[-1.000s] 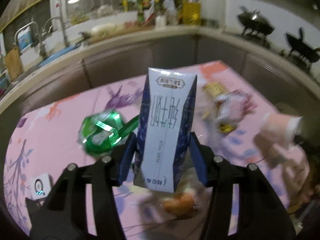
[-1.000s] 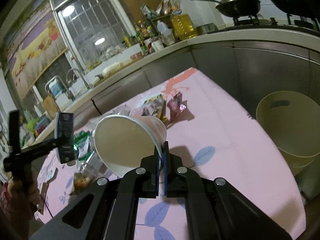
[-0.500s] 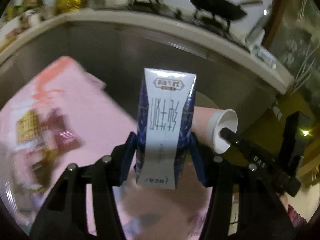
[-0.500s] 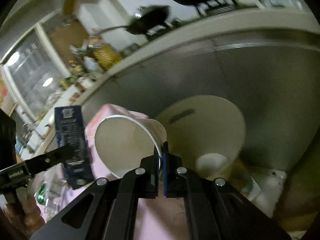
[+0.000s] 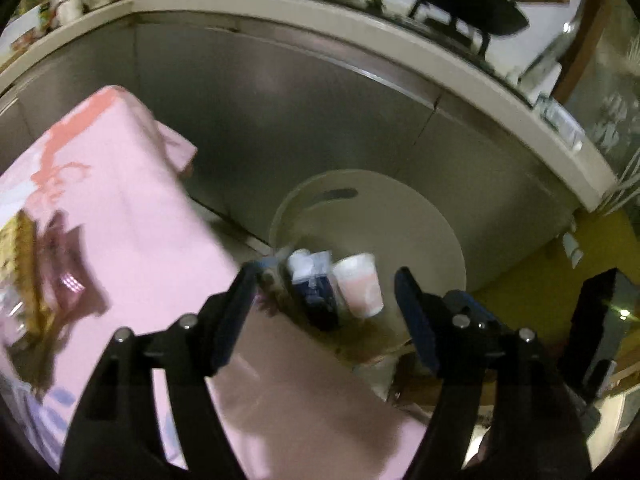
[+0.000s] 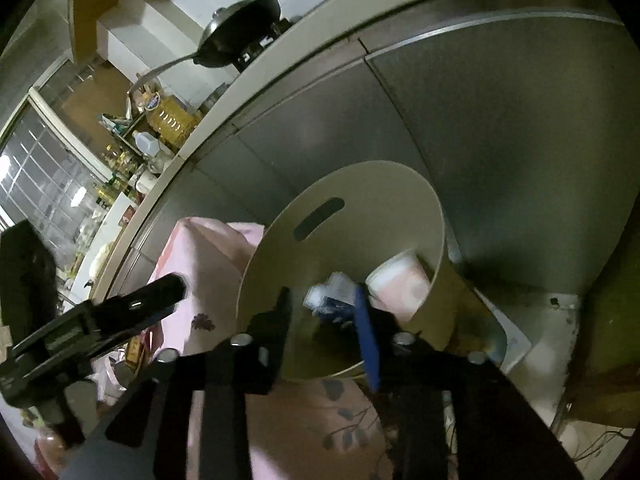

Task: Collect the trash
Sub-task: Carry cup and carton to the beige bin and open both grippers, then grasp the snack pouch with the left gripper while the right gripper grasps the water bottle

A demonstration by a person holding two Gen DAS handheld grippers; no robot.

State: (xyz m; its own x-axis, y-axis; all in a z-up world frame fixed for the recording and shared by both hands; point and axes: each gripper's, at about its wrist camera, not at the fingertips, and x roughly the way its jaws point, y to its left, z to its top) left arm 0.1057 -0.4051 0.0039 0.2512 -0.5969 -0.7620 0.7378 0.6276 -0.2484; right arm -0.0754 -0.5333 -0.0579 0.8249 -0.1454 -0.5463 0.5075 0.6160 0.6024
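A cream round bin (image 5: 384, 196) stands on the floor beside the pink-clothed table (image 5: 132, 216). Inside it lie a blue and white milk carton (image 5: 316, 280) and a pink paper cup (image 5: 360, 288). My left gripper (image 5: 324, 280) is open and empty above the table's edge, over the bin. In the right wrist view the bin (image 6: 380, 192) holds the carton (image 6: 332, 296) and the cup (image 6: 400, 280). My right gripper (image 6: 324, 300) is open and empty just above the bin's near rim. The left gripper's body (image 6: 100, 320) shows at the left.
Snack wrappers (image 5: 36, 272) lie on the table at the left. Grey steel cabinet fronts (image 5: 280, 120) and a counter with woks (image 5: 460, 8) curve behind the bin. A white floor mat (image 6: 516, 344) lies by the bin.
Both grippers have opened. The milk carton has dropped from the left one and the paper cup from the right one into the bin. Both views have tilted down towards the bin.
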